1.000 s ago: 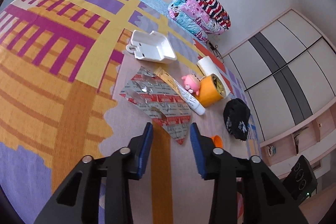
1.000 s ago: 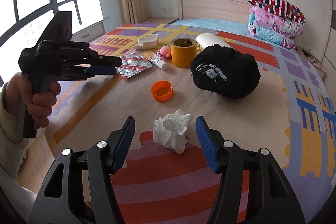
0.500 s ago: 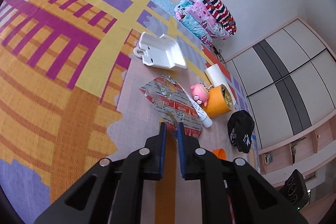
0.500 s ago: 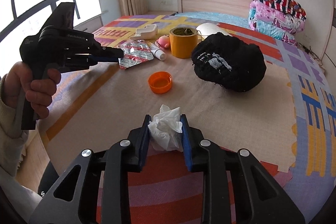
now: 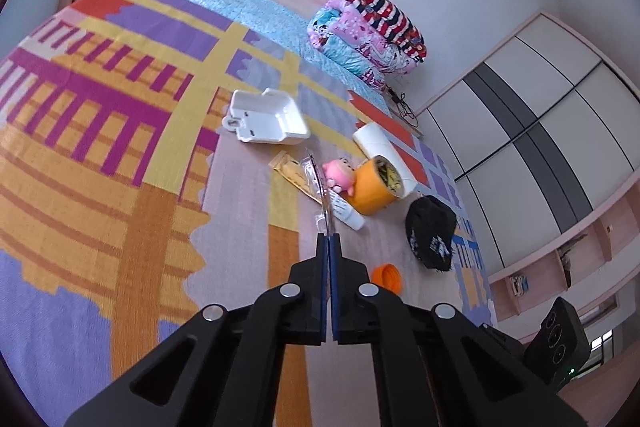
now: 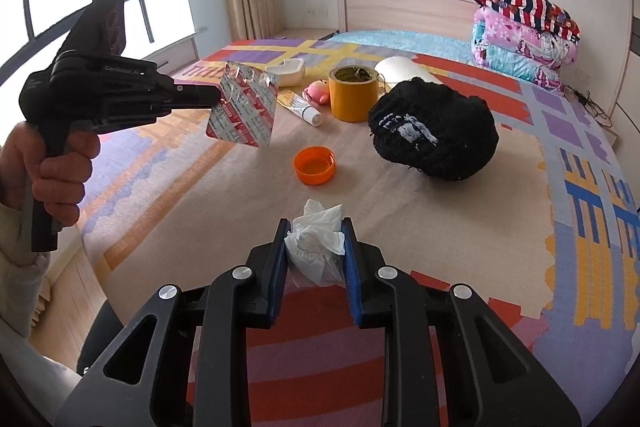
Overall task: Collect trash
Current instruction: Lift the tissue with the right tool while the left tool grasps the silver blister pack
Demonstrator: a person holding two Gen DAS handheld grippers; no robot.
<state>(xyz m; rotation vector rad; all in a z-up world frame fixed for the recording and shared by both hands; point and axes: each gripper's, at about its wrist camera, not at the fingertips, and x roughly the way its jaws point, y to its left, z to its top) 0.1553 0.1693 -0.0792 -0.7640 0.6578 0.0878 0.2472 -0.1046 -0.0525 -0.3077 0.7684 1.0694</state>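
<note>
Two grippers, two pieces of trash on a bedroom's patchwork bed (image 6: 460, 227): the left gripper (image 6: 218, 98) has its fingers clenched on the edge of an empty foil blister pack (image 6: 243, 111), which hangs clear of the cover at the left, while the right gripper (image 6: 315, 241) squeezes a crumpled white tissue (image 6: 318, 239) at the near edge. Seen from the left wrist, the pack is edge-on, a thin sliver rising from between the shut pads. Left lying on the bed are an orange cap (image 6: 315, 165) near the middle, a black knit hat (image 6: 434, 133) to its right, and, farther off, an orange tape roll (image 6: 353, 95), a pink toy (image 6: 317, 94), a small tube (image 6: 300, 106) and a white foam box (image 6: 289, 70). No bin shows in either view. The risks from here look plain: the stiff, slick pack is pinched only at its rim and could twist or slide free if the hand swings quickly, and the soft tissue could tear or slip out if the squeeze eases on the way to wherever the trash goes
</note>
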